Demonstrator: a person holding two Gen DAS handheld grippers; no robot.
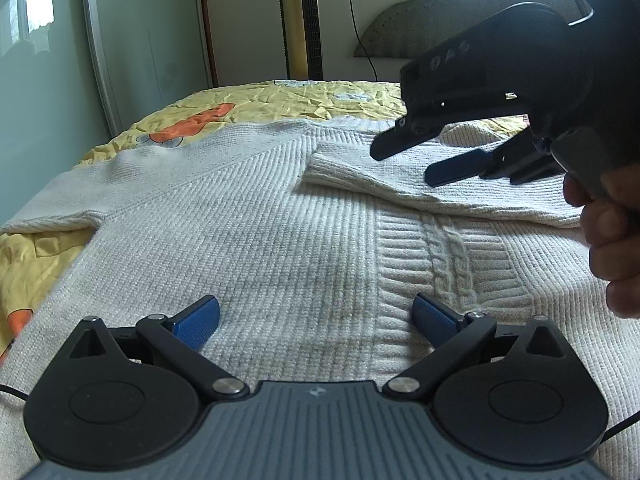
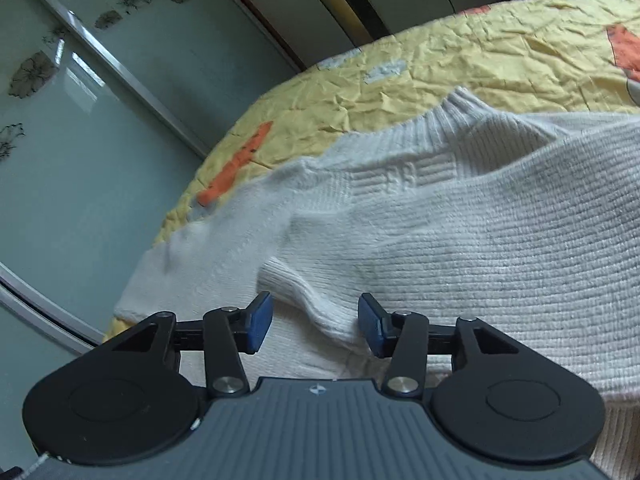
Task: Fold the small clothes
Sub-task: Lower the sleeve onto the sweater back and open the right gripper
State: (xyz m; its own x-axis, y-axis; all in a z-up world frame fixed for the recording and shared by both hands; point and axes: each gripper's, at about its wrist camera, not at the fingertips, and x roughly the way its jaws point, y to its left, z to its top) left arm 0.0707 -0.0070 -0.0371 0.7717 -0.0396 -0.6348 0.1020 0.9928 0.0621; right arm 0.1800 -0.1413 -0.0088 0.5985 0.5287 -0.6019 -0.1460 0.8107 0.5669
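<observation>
A cream knitted sweater (image 1: 256, 220) lies flat on the bed. One sleeve (image 1: 384, 180) is folded across its body. My left gripper (image 1: 316, 320) hovers low over the sweater's body, jaws wide open and empty. My right gripper (image 1: 420, 160) is above the folded sleeve at the upper right of the left wrist view. In the right wrist view my right gripper (image 2: 316, 324) is open with the sleeve's ribbed cuff (image 2: 308, 296) lying between its blue pads, not clamped. The sweater (image 2: 480, 240) fills the right half of that view.
A yellow bedsheet (image 1: 280, 100) with orange patches covers the bed. A sliding glass wardrobe door (image 1: 152, 40) stands at the left. A tall tower fan (image 1: 304, 20) stands behind the bed. A dark headboard (image 1: 400, 32) is at the back right.
</observation>
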